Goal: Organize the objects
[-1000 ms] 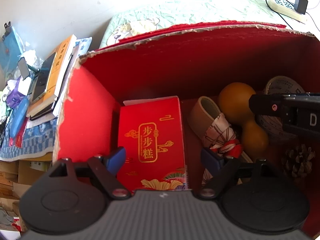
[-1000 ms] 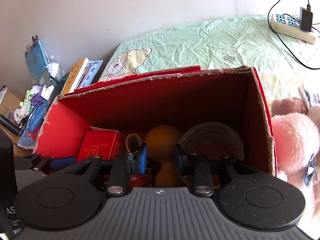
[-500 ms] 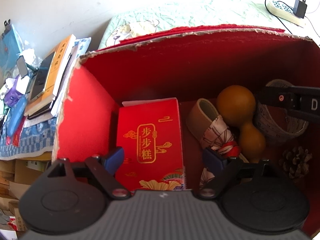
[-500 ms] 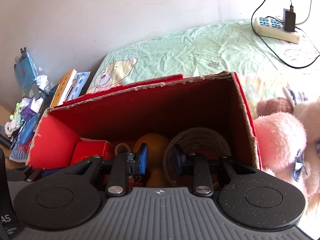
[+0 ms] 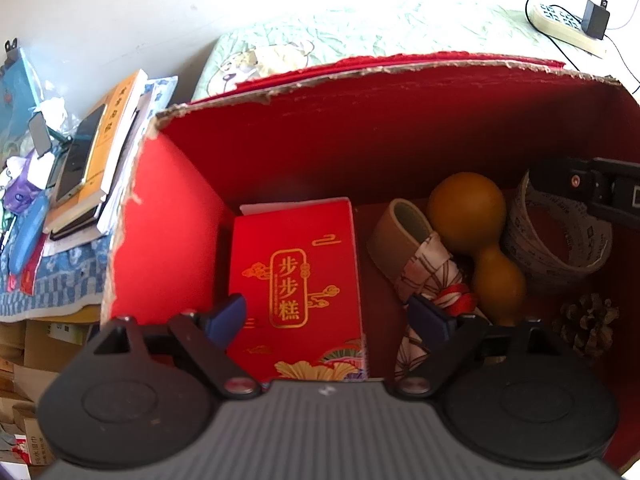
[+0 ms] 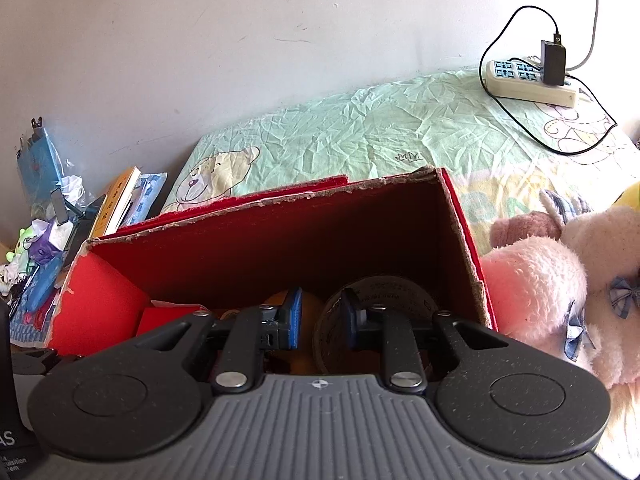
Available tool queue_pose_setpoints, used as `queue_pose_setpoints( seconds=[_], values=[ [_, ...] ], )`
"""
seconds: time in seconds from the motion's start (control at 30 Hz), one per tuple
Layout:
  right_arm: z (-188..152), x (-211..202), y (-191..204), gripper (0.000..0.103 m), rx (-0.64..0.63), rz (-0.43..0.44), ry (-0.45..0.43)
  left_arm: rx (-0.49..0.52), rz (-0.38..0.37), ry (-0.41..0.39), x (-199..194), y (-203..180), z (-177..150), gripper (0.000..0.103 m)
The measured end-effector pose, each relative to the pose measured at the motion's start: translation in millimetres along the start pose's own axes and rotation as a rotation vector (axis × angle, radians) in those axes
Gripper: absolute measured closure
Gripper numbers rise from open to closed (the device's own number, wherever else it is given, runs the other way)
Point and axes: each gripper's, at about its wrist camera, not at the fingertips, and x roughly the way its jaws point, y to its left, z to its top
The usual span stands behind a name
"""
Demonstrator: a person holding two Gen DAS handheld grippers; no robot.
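Observation:
A red cardboard box [image 5: 176,208] stands on the bed. Inside lie a red gift box with gold characters [image 5: 296,276], a tan roll with patterned cloth [image 5: 416,248], an orange gourd [image 5: 476,228], a roll of printed tape [image 5: 560,248] and a pine cone [image 5: 588,320]. My left gripper [image 5: 332,316] is open and empty above the gift box. My right gripper [image 6: 320,316] is open with a narrow gap, empty, above the box's near edge over the tape roll [image 6: 384,292]. Its body shows in the left wrist view [image 5: 592,188].
Books and a phone [image 5: 96,160] are stacked left of the box with clutter [image 6: 44,236]. Pink plush toys [image 6: 560,284] lie right of the box [image 6: 280,248]. A power strip with charger [image 6: 532,80] sits on the green sheet [image 6: 360,136] behind.
My right gripper has risen and pulled back out of the box, empty. My left gripper has stayed open over the gift box, drifting slightly.

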Motion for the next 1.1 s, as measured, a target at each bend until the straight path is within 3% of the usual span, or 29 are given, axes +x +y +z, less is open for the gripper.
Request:
queue_pose_setpoints(
  seconds=[0.4, 0.47, 0.53, 0.87, 1.1],
  values=[
    [0.1, -2.8, 1.9, 0.079, -0.005, -0.032, -0.003, -0.008, 0.008, -0.029, -4.2, -2.6, -4.7, 0.014],
    [-0.4, -8.9, 2.0, 0.079, -0.004, -0.046, -0.023, 0.004, 0.037, -0.052, -5.3, -4.6, -8.3, 0.014],
    [-1.5, -17.5, -0.5, 0.079, 0.022, -0.040, -0.030, 0.010, 0.069, -0.091, -13.9, -7.5, -11.4, 0.012],
    [-13.5, -59.5, 13.4, 0.079, -0.061, -0.104, -0.059, -0.025, 0.043, -0.187, -67.7, -0.7, -27.3, 0.010],
    [-23.0, -83.9, 21.2, 0.078, -0.050, -0.096, -0.081, -0.044, 0.015, -0.197, -93.6, 6.7, -36.4, 0.009]
  ],
)
